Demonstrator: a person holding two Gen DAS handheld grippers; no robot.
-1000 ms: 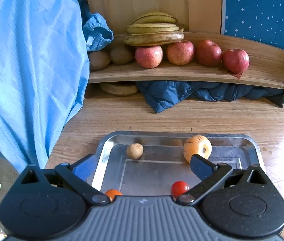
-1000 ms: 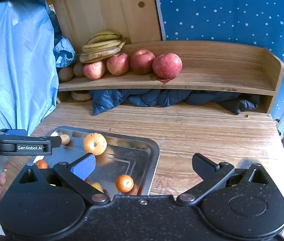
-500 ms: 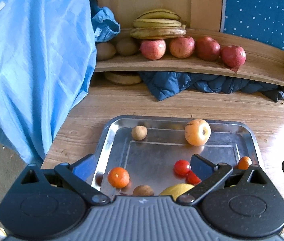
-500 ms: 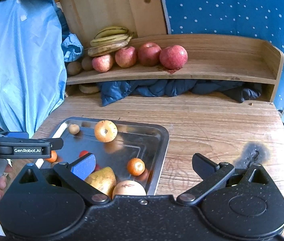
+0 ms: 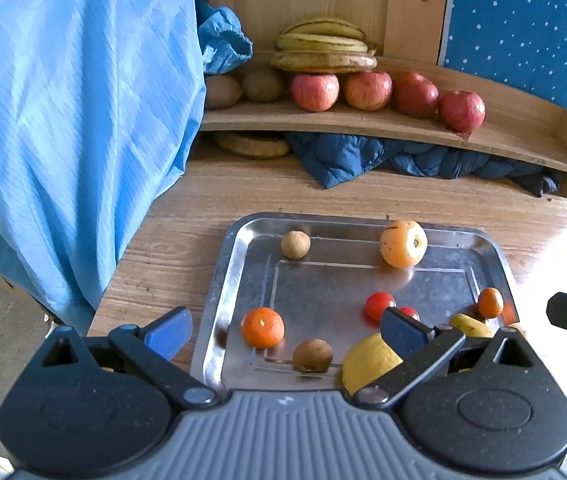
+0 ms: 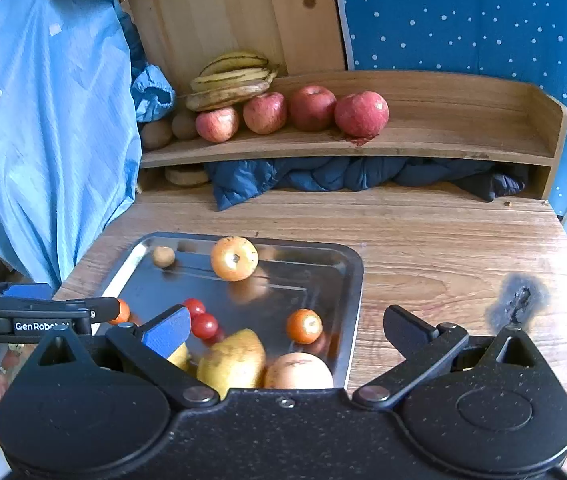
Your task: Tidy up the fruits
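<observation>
A metal tray [image 5: 239, 252] [image 6: 353, 280] on the wooden table holds loose fruit: a yellow-orange apple [image 5: 403, 243] [image 6: 234, 258], a small brown fruit [image 5: 295, 244], an orange [image 5: 262, 327], a kiwi [image 5: 312, 355], cherry tomatoes [image 5: 379, 305] [image 6: 204, 325], a small orange [image 6: 303, 325], a pear [image 6: 233, 362] and a pale apple [image 6: 298, 372]. My left gripper [image 5: 283, 330] is open and empty over the tray's near edge. My right gripper [image 6: 287, 330] is open and empty over the tray's near right corner.
A wooden shelf [image 5: 515, 136] at the back holds bananas [image 5: 323, 50], several red apples [image 5: 367, 90] and kiwis [image 5: 263, 86]. Dark blue cloth [image 5: 403, 158] lies under it. A light blue sheet [image 5: 63, 120] hangs at left. A dark burn mark [image 6: 517, 300] is on the table.
Both grippers have pulled back and up from the tray, so more of the tray and its fruit shows. Both stay open and empty.
</observation>
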